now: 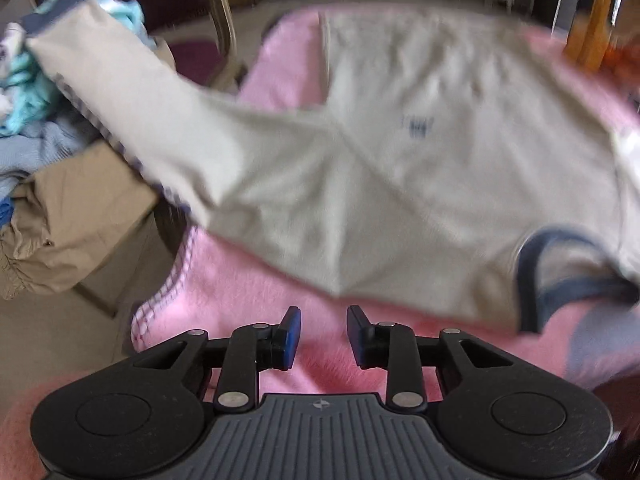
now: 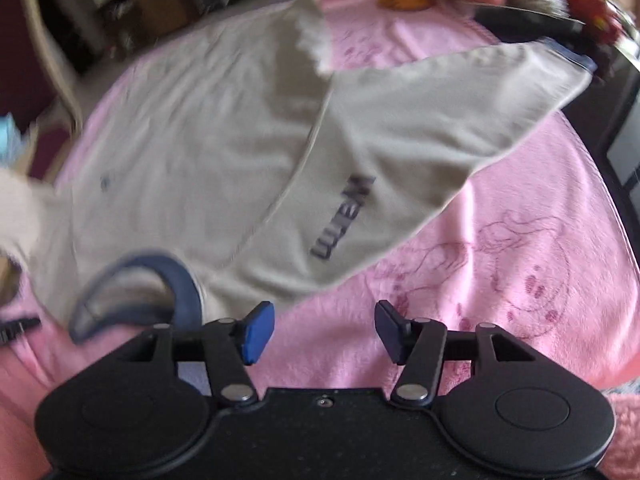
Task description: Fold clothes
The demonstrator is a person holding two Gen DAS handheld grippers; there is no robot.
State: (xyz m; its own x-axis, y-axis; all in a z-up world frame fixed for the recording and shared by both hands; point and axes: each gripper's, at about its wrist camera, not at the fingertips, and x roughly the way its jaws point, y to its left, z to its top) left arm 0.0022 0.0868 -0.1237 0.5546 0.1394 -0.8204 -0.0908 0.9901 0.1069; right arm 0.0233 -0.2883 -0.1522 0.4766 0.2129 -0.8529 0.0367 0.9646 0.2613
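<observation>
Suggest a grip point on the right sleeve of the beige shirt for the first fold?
Probably the navy cuff of the right sleeve. It lies flat and spread out over the pink blanket, so the open right gripper could slide in low from the outer right side, pinch the cuff edge, and carry it across the shirt.

On the beige sweatshirt (image 2: 240, 140) you have one readable print: dark letters on the right sleeve (image 2: 420, 132), running lengthwise toward 1 o'clock in the right wrist view, upside down to you. They look like "WARM", though blur keeps you from being sure of every letter. In the left wrist view, a small dark blue mark (image 1: 417, 125) sits on the chest, up at about 1 o'clock; you cannot read it through the blur.
</observation>
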